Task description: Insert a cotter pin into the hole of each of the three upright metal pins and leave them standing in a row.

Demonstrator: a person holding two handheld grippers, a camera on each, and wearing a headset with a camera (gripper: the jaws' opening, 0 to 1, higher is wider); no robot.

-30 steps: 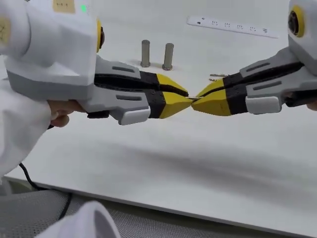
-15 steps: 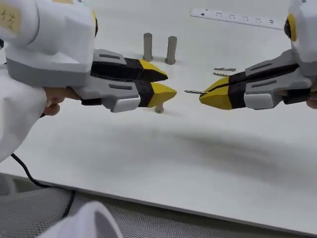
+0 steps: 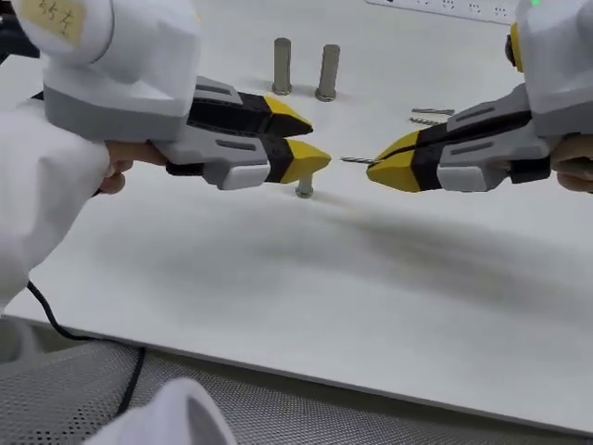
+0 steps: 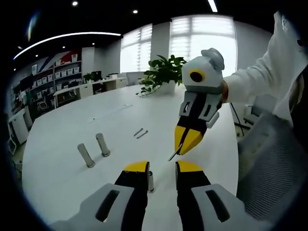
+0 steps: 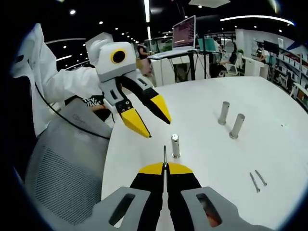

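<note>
Two upright metal pins (image 3: 282, 67) (image 3: 327, 72) stand side by side at the back of the white table (image 3: 278, 278). A third, shorter metal pin (image 3: 304, 188) stands nearer, just under my left gripper (image 3: 316, 139), which is open and holds nothing. My right gripper (image 3: 374, 165) faces it, shut on a cotter pin (image 3: 356, 161) that points toward the left gripper. In the left gripper view the near metal pin (image 4: 150, 183) sits between my open jaws. In the right gripper view the cotter pin (image 5: 164, 156) sticks out of the shut tips toward the near metal pin (image 5: 175, 145).
Two loose cotter pins (image 3: 428, 117) lie on the table behind the right gripper. A white power strip (image 3: 435, 6) runs along the far edge. A grey mesh chair (image 3: 56, 399) is below the table's near edge.
The two grippers' tips were touching a second ago; they have drawn apart. The left gripper has opened, and the near metal pin now shows standing on the table. The right gripper keeps the cotter pin.
</note>
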